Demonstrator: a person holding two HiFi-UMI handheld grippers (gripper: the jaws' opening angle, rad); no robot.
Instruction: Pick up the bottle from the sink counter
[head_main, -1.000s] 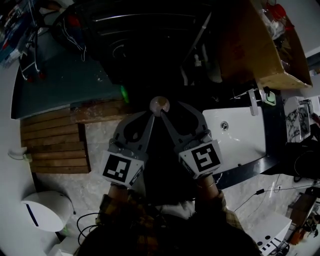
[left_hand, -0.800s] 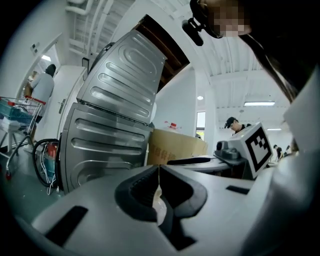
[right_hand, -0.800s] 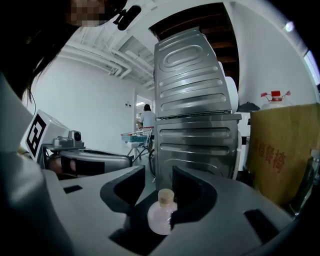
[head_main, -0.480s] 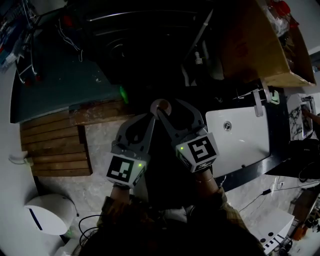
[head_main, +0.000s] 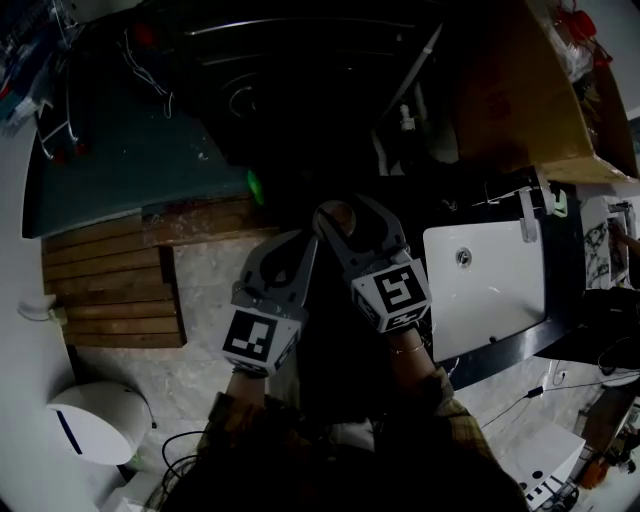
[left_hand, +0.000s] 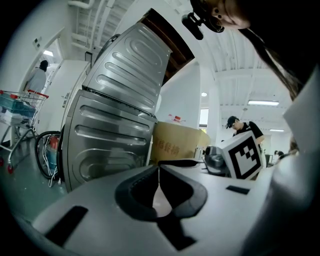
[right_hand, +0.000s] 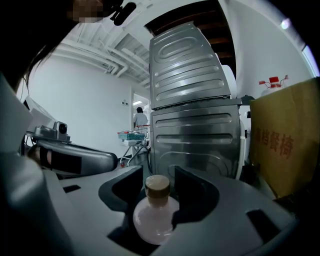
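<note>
A small round bottle (right_hand: 156, 212) with a pale pink body and a tan cap stands upright between the jaws of my right gripper (right_hand: 157, 170). The jaws have just been opening a little, and the bottle still sits between them with the pads against its sides. In the head view the bottle's cap (head_main: 337, 215) shows at the tips of the right gripper (head_main: 338, 207), in the air over a dark area left of the sink. My left gripper (head_main: 310, 240) is close beside it on the left. Its tips (left_hand: 159, 165) meet, and nothing is between them.
A white sink (head_main: 485, 290) with a faucet (head_main: 527, 212) lies to the right, set in a dark counter. A cardboard box (head_main: 520, 90) stands behind it. A steel machine (right_hand: 195, 110) rises ahead. Wooden slats (head_main: 110, 285) and a white bin (head_main: 95, 420) are at the left.
Both grippers have come lower and drifted slightly right in the head view. The bottle has stayed between the right gripper's jaws. The left gripper's jaws remain together.
</note>
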